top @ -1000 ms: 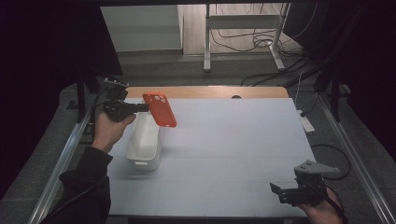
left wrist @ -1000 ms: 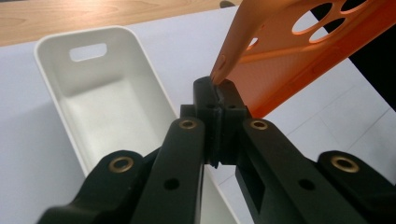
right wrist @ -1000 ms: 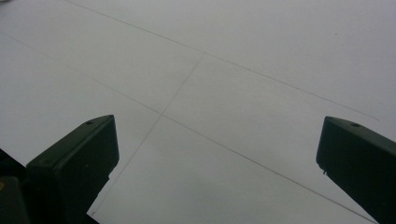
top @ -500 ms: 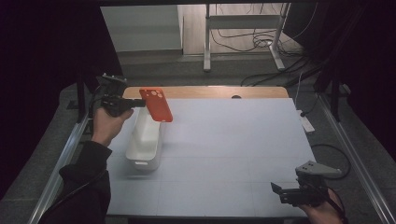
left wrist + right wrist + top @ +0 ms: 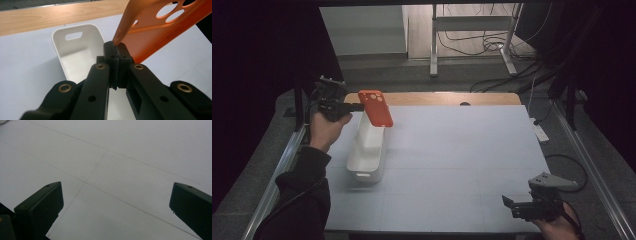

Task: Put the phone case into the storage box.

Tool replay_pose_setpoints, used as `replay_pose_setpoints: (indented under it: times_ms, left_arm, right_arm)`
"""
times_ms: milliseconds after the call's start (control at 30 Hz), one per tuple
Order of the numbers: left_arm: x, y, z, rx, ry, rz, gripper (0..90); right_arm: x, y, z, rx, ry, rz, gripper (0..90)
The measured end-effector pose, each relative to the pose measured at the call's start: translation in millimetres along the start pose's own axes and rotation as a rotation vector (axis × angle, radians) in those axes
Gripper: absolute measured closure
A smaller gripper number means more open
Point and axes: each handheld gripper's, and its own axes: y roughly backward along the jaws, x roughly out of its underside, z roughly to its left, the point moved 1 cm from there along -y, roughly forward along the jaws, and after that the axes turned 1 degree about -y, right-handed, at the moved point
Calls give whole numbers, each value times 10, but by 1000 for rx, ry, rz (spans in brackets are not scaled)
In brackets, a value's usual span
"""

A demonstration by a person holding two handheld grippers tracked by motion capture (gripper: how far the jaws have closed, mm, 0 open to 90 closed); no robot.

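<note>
While the left gripper (image 5: 117, 51) keeps its jaws pinched on one edge of the orange case (image 5: 375, 108), it has lifted and drawn back toward the table's (image 5: 462, 160) far-left corner, so the case hangs higher over the far end of the white bin (image 5: 368, 150); this looks like removal rather than placing. Thin and flexible, the case shows round camera holes. At the near-right corner, the right gripper (image 5: 524, 208) hovers wide open, empty.
</note>
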Motion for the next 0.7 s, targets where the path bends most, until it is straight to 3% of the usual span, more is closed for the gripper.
replay_pose_setpoints:
  times_ms: [700]
  left_arm:
    - [-105, -76, 209, -88, 33, 5, 890]
  right_arm:
    - [-3, -16, 12, -7, 13, 10, 0]
